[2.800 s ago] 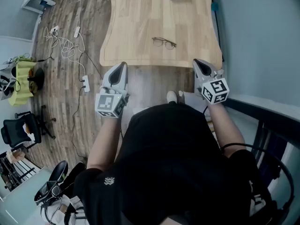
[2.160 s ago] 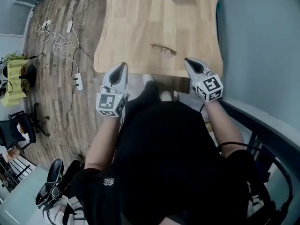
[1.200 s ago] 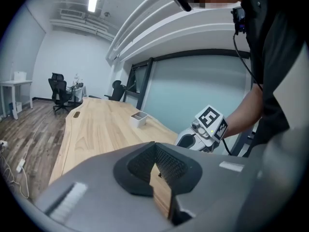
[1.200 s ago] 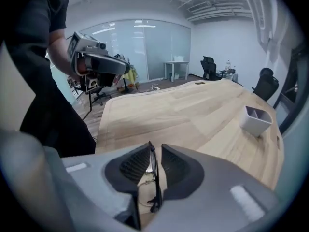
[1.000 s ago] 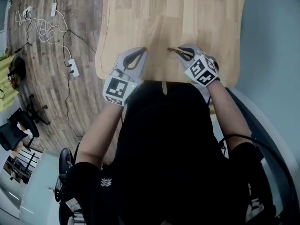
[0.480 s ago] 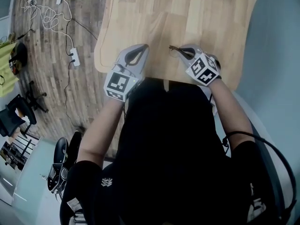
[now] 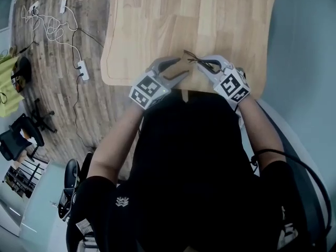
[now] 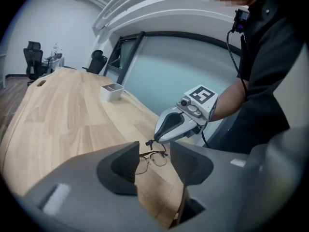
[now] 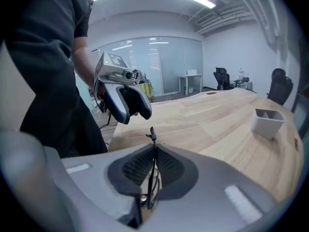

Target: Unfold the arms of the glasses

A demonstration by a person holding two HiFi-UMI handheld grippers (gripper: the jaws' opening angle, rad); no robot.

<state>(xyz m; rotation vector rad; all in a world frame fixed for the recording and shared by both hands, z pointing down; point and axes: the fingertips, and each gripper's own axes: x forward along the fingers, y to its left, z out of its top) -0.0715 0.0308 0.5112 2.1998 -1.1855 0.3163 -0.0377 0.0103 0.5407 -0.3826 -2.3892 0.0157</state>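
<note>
Honestly, looks like light, bendy wire glasses [image 8: 152,158], pinched in right gripper [image 7: 202,64] by table's [image 7: 147,25] near edge. Just spread wide on left gripper [image 7: 177,68], nothing between. Probably best nipping a folded arm's tip.

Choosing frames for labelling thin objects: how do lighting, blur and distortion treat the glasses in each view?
Head view: dim, thin dark wire-framed glasses tiny, faint. Left gripper view: warped edges, glasses small, sharp. Right gripper view: edge-on, dark sliver.

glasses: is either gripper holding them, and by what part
The right gripper is shut on the glasses, pinching one end of the frame by the hinge. The left gripper, its fingers just opened, holds nothing.
</note>
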